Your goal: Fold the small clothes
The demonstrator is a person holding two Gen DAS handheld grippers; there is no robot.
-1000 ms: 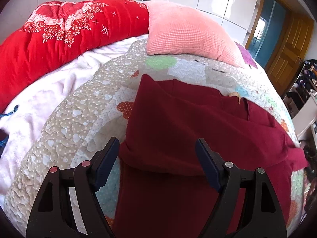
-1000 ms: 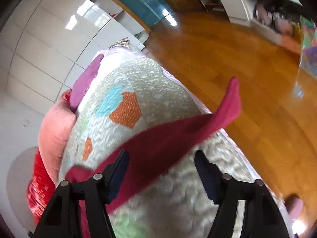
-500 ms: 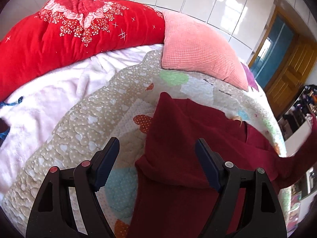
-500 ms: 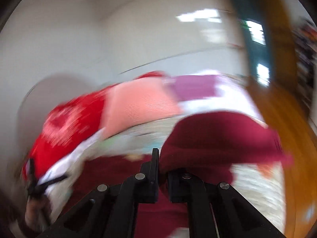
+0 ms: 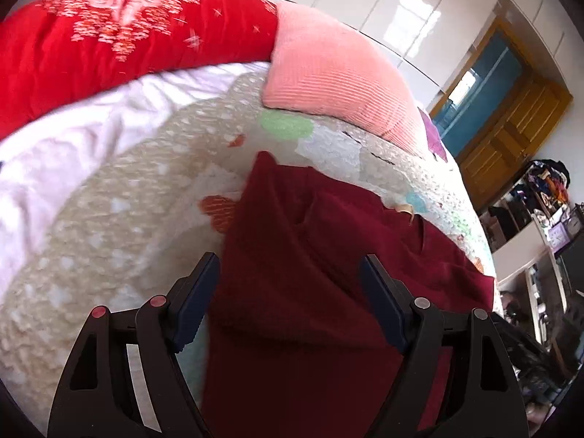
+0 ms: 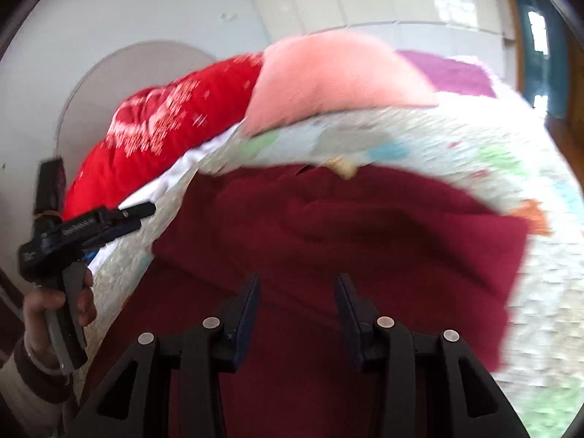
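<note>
Maroon garment (image 6: 328,233) lies under and ahead of the right gripper (image 6: 297,294), whose jaws have just been opening and stand apart with nothing pinched between them. Left gripper (image 5: 288,284) hovers above the same cloth, jaws wide apart, empty. Beyond spreads the patchwork quilt (image 5: 109,219), then a pink pillow (image 5: 328,73) and red bolster (image 5: 109,36)

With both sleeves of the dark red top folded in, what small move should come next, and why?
Probably lower the right gripper, whose jaws have just been opening with nothing clamped, to the bottom hem of the dark red knit top for a fold upward: both sleeves already lie across the body, and the left gripper hovers open.
</note>
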